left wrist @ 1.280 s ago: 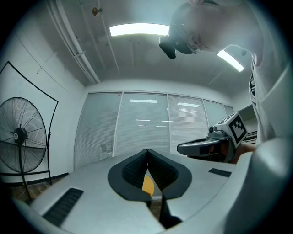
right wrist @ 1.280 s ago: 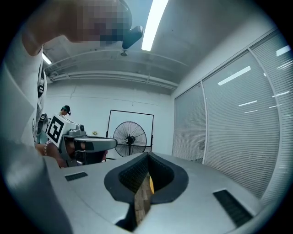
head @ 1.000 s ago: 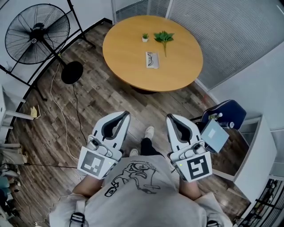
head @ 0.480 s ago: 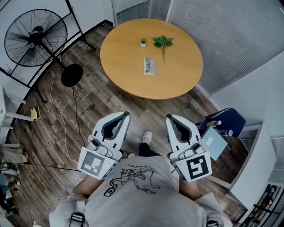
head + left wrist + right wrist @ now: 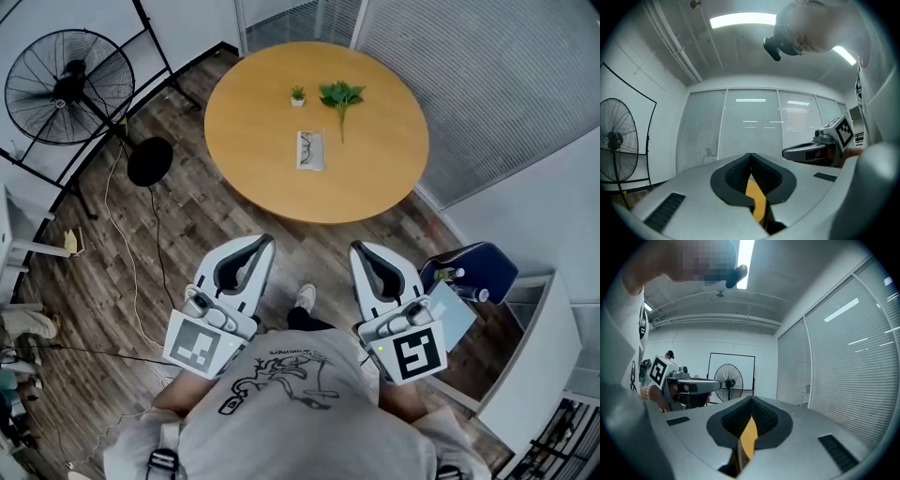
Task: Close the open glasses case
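Note:
The open glasses case (image 5: 311, 150) lies flat near the middle of a round wooden table (image 5: 253, 122), with glasses showing inside it. My left gripper (image 5: 262, 241) and right gripper (image 5: 360, 247) are held close to the person's chest, well short of the table and above the wood floor. Both are shut with nothing between the jaws. In the left gripper view the jaws (image 5: 750, 155) meet and point at a wall of blinds. In the right gripper view the jaws (image 5: 751, 399) meet as well. The case is not visible in either gripper view.
A tiny potted plant (image 5: 297, 95) and a green leafy sprig (image 5: 339, 95) sit on the table behind the case. A standing fan (image 5: 66, 84) with floor cables is at the left. A blue chair (image 5: 473, 263) and white cabinet (image 5: 544, 347) are at the right.
The table and case have slid lower and slightly left in the head view as the person walks toward them. Both grippers keep their pose and stay shut.

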A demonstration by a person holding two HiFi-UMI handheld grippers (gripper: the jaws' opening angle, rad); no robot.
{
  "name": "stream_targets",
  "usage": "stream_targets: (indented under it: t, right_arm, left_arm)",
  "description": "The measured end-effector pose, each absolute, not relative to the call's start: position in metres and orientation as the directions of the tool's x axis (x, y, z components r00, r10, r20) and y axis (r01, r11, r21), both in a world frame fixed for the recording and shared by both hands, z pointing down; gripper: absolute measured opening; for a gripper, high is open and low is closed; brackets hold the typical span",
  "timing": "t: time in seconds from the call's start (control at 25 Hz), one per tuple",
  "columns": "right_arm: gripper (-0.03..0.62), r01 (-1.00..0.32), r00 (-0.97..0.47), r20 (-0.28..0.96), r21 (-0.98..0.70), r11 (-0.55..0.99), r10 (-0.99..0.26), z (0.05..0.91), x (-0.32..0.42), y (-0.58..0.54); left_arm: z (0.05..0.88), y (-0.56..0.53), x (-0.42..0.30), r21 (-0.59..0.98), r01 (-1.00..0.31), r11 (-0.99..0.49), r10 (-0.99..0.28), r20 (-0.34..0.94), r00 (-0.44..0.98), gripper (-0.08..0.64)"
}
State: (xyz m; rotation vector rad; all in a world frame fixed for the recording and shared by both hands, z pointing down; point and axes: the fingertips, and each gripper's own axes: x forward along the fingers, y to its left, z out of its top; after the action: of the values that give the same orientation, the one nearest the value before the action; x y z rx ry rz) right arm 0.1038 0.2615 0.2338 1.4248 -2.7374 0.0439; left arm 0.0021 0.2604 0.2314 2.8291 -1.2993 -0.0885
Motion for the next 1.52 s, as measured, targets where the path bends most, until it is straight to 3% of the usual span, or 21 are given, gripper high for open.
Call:
stream_targets:
  t: [0.76,1.52]
  right_arm:
    - [0.009,-0.791,-0.611,0.064,-0.008,0.611,-0.789,0.24,0.16,0.175]
    - [0.009,-0.786,-0.618,0.072,-0.032,0.618,-0.783,0.252,0.186,0.152]
  left_arm:
    - [0.241,0.174,0.064,0.047,-0.783,-0.621,-0.784,-0.019,0.621,0.02]
    - [0.253,0.154,0.093,0.069,-0.788,-0.612,-0.789,0.003,0.614,0.02]
